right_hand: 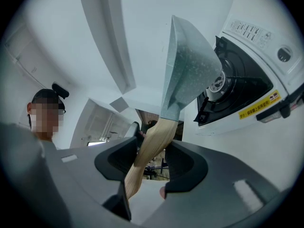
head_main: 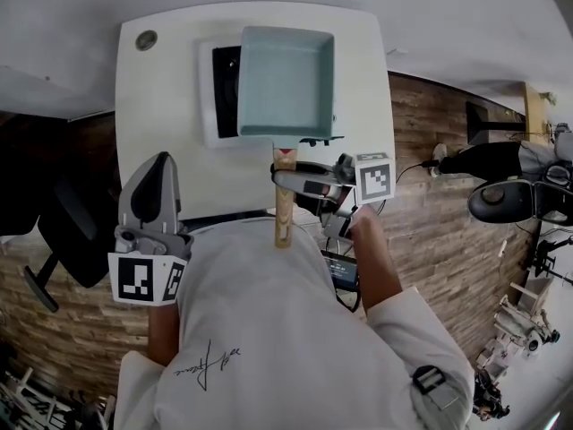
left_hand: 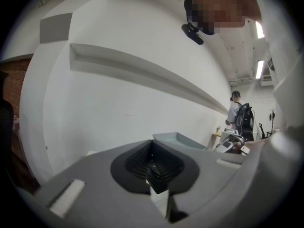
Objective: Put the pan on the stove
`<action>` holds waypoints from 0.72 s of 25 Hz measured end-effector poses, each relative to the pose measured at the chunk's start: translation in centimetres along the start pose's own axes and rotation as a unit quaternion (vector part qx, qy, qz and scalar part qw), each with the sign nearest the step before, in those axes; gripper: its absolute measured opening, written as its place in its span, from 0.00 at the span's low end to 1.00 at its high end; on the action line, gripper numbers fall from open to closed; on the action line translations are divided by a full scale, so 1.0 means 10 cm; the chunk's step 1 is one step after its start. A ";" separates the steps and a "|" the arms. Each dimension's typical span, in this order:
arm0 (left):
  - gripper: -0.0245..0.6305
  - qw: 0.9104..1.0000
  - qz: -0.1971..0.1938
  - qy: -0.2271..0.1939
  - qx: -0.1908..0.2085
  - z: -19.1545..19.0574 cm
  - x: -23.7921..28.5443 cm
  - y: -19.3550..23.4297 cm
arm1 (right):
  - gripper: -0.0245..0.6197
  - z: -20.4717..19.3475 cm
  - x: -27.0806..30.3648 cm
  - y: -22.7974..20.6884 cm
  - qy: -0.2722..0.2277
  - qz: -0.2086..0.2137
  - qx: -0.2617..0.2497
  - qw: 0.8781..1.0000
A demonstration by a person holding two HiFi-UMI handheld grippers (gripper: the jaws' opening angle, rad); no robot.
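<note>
A square pale-teal pan (head_main: 285, 79) with a wooden handle (head_main: 284, 206) hovers over the white tabletop stove (head_main: 224, 88), covering most of its black top. My right gripper (head_main: 286, 182) comes in from the right and is shut on the handle near its pan end. In the right gripper view the handle (right_hand: 146, 148) runs between the jaws of the right gripper (right_hand: 149, 158), with the pan (right_hand: 190, 65) beside the stove (right_hand: 247, 75) and its burner. My left gripper (head_main: 154, 186) hangs shut and empty near my body, off the table's near left edge. In its own view the left gripper (left_hand: 152, 167) has its pads together.
The stove sits on a white table (head_main: 161, 106) with a round grommet (head_main: 146, 40) at its far left corner. A black office chair (head_main: 54, 231) stands left on the wood floor. Dark equipment (head_main: 506, 186) lies to the right. A person (left_hand: 236, 110) stands far off.
</note>
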State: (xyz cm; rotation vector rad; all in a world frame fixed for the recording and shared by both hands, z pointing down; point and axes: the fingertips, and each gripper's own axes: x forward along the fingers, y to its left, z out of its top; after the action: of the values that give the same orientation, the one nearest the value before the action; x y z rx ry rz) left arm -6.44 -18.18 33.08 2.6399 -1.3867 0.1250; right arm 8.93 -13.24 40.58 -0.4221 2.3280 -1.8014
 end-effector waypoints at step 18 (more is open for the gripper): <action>0.04 1.000 0.003 0.012 -0.001 -0.05 0.11 0.05 | 0.31 0.08 0.01 -0.36 0.059 0.021 0.008 0.998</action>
State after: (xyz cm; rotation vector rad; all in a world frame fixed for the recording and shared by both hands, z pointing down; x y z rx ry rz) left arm -6.20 -19.27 33.79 2.6253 -1.3862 0.1546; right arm 9.52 -14.82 43.90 -0.2688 2.3787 -1.8719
